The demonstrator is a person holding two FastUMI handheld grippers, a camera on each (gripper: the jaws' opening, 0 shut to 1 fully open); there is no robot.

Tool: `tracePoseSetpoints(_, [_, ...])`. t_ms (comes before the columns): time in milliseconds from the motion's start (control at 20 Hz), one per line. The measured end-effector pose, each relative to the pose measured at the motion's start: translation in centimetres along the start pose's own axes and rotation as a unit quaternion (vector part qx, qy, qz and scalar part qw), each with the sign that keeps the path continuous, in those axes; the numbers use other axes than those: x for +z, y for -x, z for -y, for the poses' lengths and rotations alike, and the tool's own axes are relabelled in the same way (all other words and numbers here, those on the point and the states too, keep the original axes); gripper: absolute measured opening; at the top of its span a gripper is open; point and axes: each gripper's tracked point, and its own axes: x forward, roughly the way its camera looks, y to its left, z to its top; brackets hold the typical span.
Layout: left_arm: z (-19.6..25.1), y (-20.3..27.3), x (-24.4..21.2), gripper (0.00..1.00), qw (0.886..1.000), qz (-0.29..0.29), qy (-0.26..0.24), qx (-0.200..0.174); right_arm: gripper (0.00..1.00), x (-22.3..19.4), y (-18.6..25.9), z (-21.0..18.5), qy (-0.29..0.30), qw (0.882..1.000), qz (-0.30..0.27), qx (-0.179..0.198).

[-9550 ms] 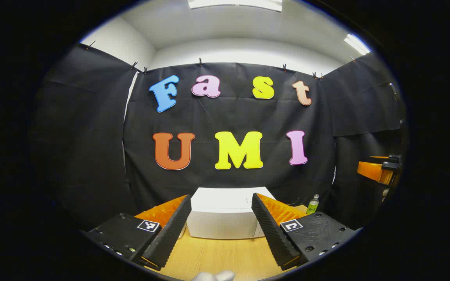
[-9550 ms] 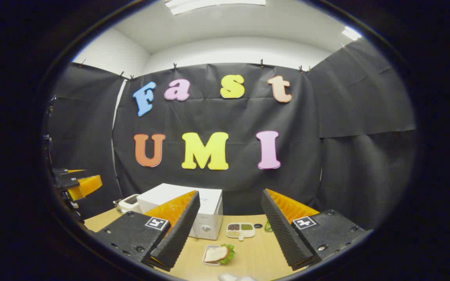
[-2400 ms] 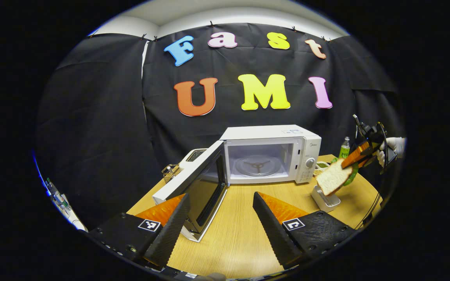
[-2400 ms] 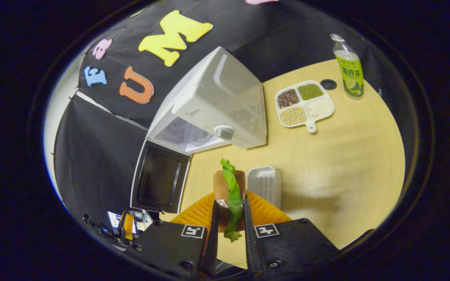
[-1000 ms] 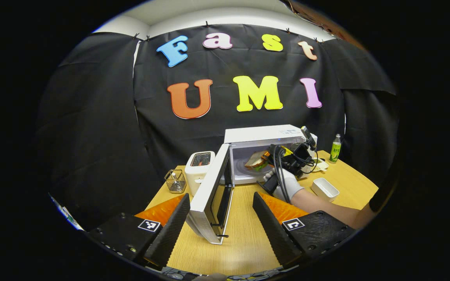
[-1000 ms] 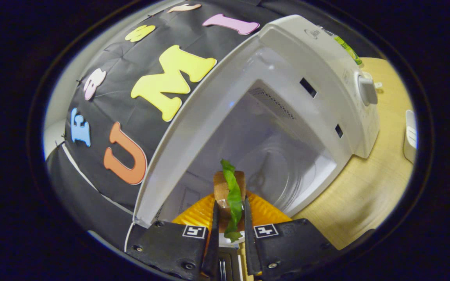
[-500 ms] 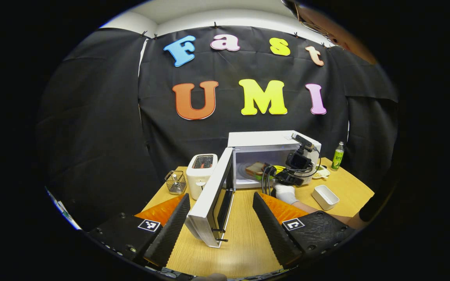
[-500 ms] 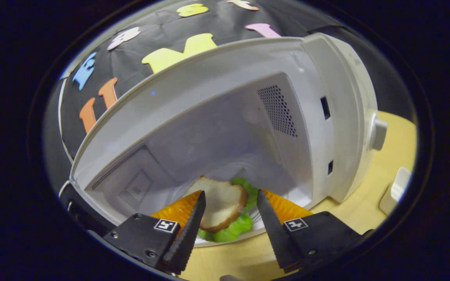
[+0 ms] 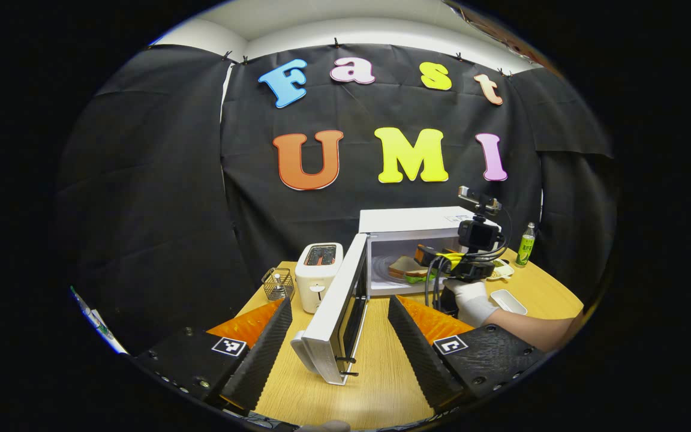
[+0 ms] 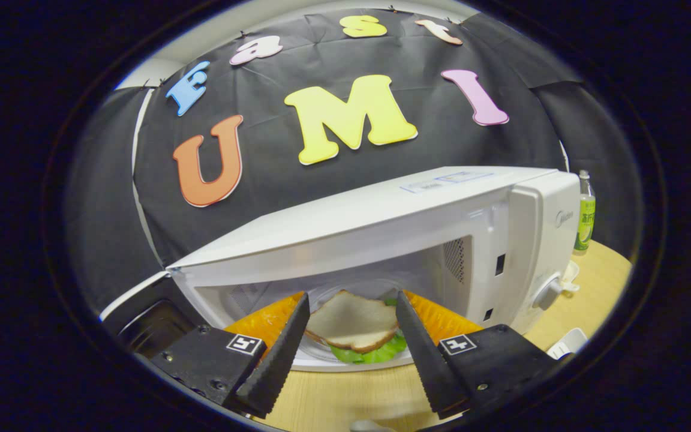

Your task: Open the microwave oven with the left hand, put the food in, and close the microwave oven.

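Backing out low in frame, the right gripper (image 10: 348, 342) gapes empty over the sandwich (image 10: 354, 327), while the wide left gripper (image 9: 339, 342) could swing the door (image 9: 336, 318) into it.

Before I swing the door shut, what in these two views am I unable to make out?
- Sandwich: in the right gripper view the right tool covers its sides; its filling past the lettuce stays unseen.
- Microwave controls: in the left gripper view the right tool's camera and cables hide them.
- Door front: seen edge-on in the left gripper view, so no handle shows.
- Small tray: its contents are too small to tell.
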Motion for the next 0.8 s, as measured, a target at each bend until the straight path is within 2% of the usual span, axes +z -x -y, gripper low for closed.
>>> tracePoseSetpoints(250, [-1.6, -0.1, 0.7, 0.97, 1.000, 0.008, 0.006, 0.010, 0.93, 4.8, 7.3, 1.8, 0.055, 0.998, -0.006, 0.029])
tracePoseSetpoints(300, [-2.0, -0.2, 0.6, 0.98, 1.000, 0.008, 0.007, 0.013, 0.87, 6.1, 8.9, 2.5, 0.069, 0.997, -0.004, 0.030])
tracePoseSetpoints(350, [-2.5, -0.2, 0.6, 0.97, 1.000, 0.010, 0.007, 0.018, 0.96, 7.4, 10.3, 3.1, 0.087, 0.996, -0.002, 0.034])
tracePoseSetpoints(450, [-3.4, -0.6, 0.2, 0.97, 1.000, 0.011, 0.006, 0.027, 0.93, 9.6, 12.6, 5.6, 0.120, 0.993, -0.005, 0.019])
tracePoseSetpoints(500, [-3.8, -0.8, -0.4, 0.97, 0.999, 0.007, 0.004, 0.032, 1.00, 11.0, 13.9, 6.3, 0.120, 0.993, -0.006, 0.020])
tracePoseSetpoints(550, [-4.4, -1.0, -0.7, 0.97, 0.999, 0.005, 0.002, 0.036, 0.92, 12.1, 15.1, 6.9, 0.121, 0.992, -0.005, 0.019])
tracePoseSetpoints(750, [-6.6, -1.8, -1.6, 0.96, 0.998, 0.007, 0.022, 0.054, 0.92, 16.3, 20.2, 9.8, 0.143, 0.990, 0.006, 0.009])
tracePoseSetpoints(800, [-7.2, -2.0, -1.8, 0.96, 0.998, 0.007, 0.029, 0.058, 0.99, 17.1, 21.1, 10.6, 0.145, 0.989, 0.010, 0.005])
